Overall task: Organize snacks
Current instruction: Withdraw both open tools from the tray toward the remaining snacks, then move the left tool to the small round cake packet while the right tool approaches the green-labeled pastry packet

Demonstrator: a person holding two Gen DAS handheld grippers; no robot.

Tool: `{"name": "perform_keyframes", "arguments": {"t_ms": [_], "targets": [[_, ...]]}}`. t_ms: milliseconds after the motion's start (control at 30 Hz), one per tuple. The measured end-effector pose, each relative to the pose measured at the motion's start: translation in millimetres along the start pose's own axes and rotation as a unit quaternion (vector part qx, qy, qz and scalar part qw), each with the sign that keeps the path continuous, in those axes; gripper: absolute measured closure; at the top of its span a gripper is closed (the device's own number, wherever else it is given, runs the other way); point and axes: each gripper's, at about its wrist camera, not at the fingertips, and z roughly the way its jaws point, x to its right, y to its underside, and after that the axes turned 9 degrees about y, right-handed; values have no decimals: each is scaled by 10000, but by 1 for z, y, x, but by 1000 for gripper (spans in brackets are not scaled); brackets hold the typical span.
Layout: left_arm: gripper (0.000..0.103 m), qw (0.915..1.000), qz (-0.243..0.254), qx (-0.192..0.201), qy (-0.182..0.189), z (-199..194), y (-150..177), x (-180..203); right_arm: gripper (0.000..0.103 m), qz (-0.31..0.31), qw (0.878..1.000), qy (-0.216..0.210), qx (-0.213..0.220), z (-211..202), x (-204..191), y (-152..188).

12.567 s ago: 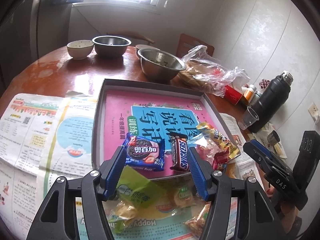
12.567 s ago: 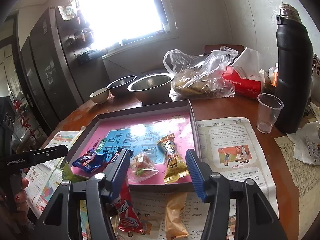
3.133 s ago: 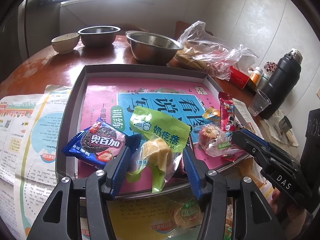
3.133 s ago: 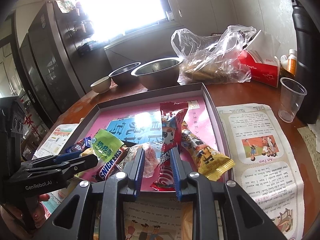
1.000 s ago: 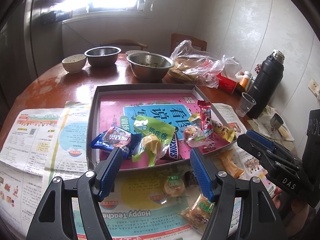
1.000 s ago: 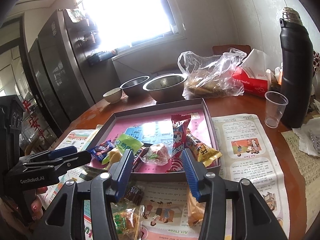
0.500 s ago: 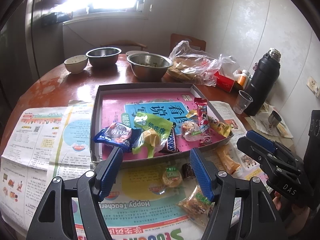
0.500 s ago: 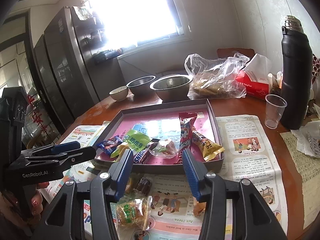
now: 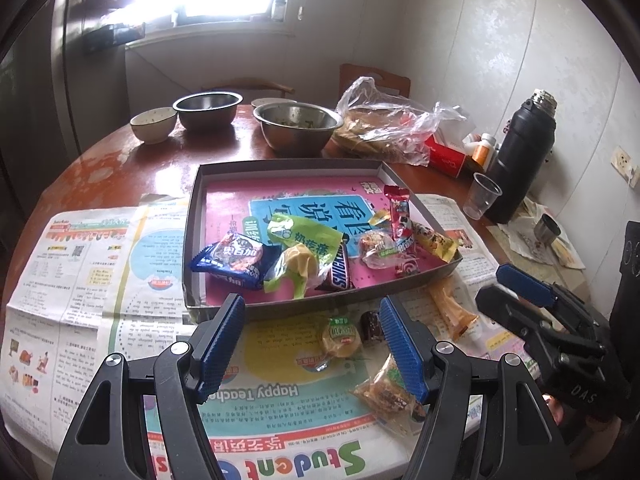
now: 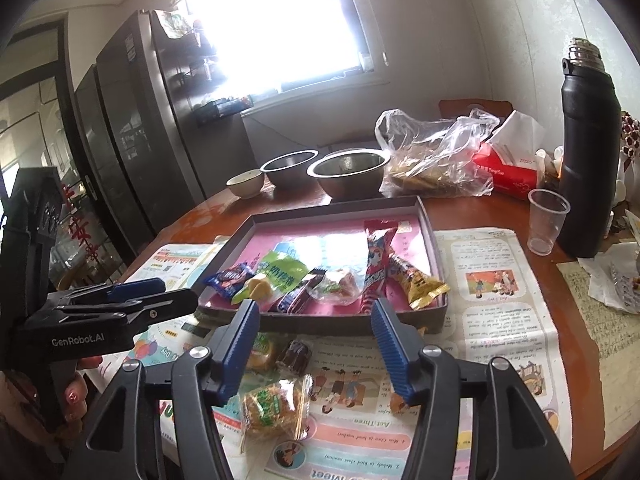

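Grey cardboard tray (image 9: 192, 240) near the bench's middle holds six snacks (image 9: 304, 256); four more (image 9: 340, 336) lie on newspaper (image 9: 80, 280) toward the near edge. Left gripper (image 9: 312, 344) is released and empty; right gripper (image 10: 312, 344) is opening, nothing between its fingers.

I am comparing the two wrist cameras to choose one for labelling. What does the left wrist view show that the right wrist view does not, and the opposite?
Only the left wrist view shows the wall socket and the medicine bottles. Only the right wrist view shows the dark fridge and the hand holding the left gripper. Both show the grey tray of snacks, the black flask, the plastic cup and loose snacks on the newspaper. The right gripper is opening with nothing between its fingers.
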Motion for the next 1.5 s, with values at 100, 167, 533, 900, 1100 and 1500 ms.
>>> {"name": "perform_keyframes", "arguments": {"t_ms": [100,167,533,900,1100,1500], "targets": [[31,10000,1,-37,-9,0,3,0,40,-37,9999,-78,-82,0,-3,5],[31,10000,-17,-74,-4,1,6,0,40,-109,9998,-93,-108,-1,-6,9],[31,9997,-6,-235,0,9,13,1,36,-394,9988,-135,-249,-1,-18,27],[31,9992,-29,-406,-9,24,17,0,32,-539,9973,-201,-447,7,-23,43],[31,9989,-48,-470,-17,29,18,-2,26,-717,9959,-267,-490,13,-30,50],[31,9982,-72,-590,2,40,22,-6,23,-944,9926,-384,-667,28,-40,62]]}}
